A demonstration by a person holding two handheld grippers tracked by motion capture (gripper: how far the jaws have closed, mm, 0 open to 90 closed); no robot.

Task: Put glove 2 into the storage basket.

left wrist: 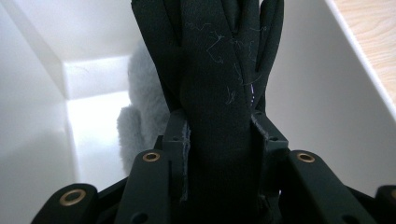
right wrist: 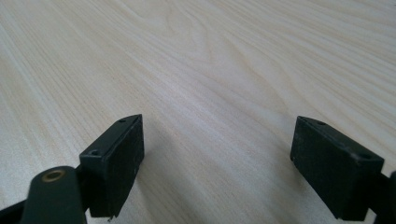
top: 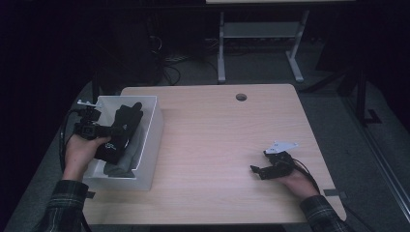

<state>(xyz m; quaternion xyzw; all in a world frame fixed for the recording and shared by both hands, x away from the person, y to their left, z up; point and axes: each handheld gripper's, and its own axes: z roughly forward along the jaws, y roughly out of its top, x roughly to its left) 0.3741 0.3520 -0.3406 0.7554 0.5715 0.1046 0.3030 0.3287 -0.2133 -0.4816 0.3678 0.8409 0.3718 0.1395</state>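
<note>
Where the left side of the high view shows the white box: this is what stands there.
Left tool (top: pixel 113 131): held in the person's left hand (top: pixel 83 150) over the box at the left of the high view; its jaws are pressed onto a black glove, one against each side of it.
Black glove (left wrist: pixel 217 93): in the left gripper view it rises up the middle of the frame from between the jaws, fingers spread toward the top edge, bits of pale lint on the cloth; in the high view it lies slanted above the box's inside, fingers toward the upper right.
White box (top: pixel 153 130): sits on the left part of the counter, open at the top, its near corner close to the counter's lower left edge.
Grey glove (left wrist: pixel 140 116): soft and fuzzy, inside the box beneath and behind the black glove, left of centre in the left gripper view.
Right tool (top: pixel 263 169): at the lower right of the high view, in the person's right hand (top: pixel 296 181), low over the bare wood; its jaws are spread wide with nothing between them, as the right gripper view shows.
Counter (right wrist: pixel 210 60): pale wood grain, with a small round hole (top: pixel 241 97) near its far edge at upper centre.
Sleeves: dark plaid, at both lower corners of the high view.
</note>
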